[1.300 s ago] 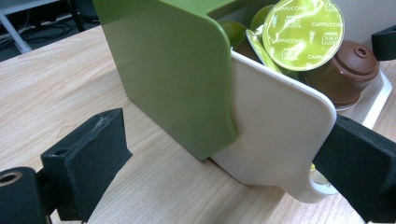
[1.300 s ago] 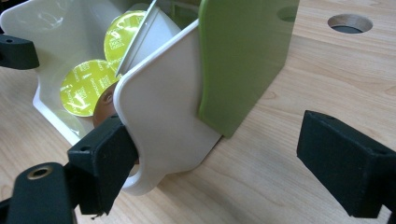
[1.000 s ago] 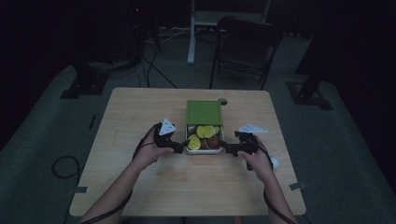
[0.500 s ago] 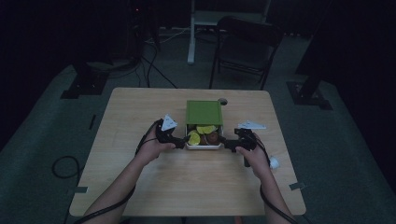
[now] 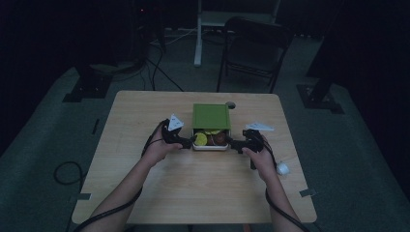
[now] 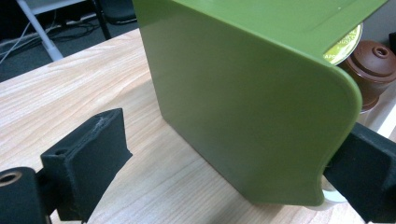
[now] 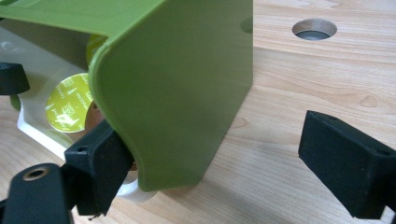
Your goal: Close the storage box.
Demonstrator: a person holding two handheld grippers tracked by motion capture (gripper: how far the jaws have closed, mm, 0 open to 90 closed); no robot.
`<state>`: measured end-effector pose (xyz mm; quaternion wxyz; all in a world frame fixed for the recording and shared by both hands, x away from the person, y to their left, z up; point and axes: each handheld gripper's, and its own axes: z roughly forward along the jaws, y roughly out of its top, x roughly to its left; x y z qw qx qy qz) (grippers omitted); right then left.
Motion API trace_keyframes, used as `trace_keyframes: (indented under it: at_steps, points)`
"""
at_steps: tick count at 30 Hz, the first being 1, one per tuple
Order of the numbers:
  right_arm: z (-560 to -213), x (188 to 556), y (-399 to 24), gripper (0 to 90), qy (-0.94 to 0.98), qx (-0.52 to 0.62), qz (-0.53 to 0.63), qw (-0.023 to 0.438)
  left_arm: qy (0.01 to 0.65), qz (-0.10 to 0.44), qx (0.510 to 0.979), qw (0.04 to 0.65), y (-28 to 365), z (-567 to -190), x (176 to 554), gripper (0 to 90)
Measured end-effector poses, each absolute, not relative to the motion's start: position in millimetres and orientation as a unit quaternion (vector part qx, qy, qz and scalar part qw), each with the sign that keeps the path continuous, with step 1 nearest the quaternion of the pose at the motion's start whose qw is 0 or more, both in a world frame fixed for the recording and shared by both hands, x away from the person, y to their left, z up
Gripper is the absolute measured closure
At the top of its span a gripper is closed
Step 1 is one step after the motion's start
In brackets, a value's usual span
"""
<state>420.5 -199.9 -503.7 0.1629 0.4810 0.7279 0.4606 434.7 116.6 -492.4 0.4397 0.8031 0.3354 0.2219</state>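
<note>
Left gripper [image 5: 187, 143] at 9 o'clock of box, jaws spread wide apart, gripping nothing. Right gripper [image 5: 235, 143] at 3 o'clock, jaws likewise apart. Green sliding lid [image 5: 211, 116] covers far part of white tray [image 5: 209, 147], mid-bench. Yellow-foil coffee capsule [image 7: 70, 102], brown capsule [image 6: 376, 63] exposed at near end. Wooden bench [image 5: 193, 193]; round cable hole [image 7: 314, 28] at 12 o'clock.

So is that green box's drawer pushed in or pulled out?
Partly pulled out: the white drawer sticks out from the green box, showing coffee capsules inside.
</note>
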Motion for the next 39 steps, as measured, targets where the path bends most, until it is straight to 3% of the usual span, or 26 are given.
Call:
trace_keyframes:
  at_steps: [21,39]
  points:
    - [-501,408,-192,12.3,0.754,0.449,0.448,0.168,0.332,0.192,0.805,0.453,119,-491,412,5.4]
    - [-502,394,-198,12.3,0.755,0.449,0.441,0.183,0.340,0.207,0.800,0.449,136,-485,390,5.3]
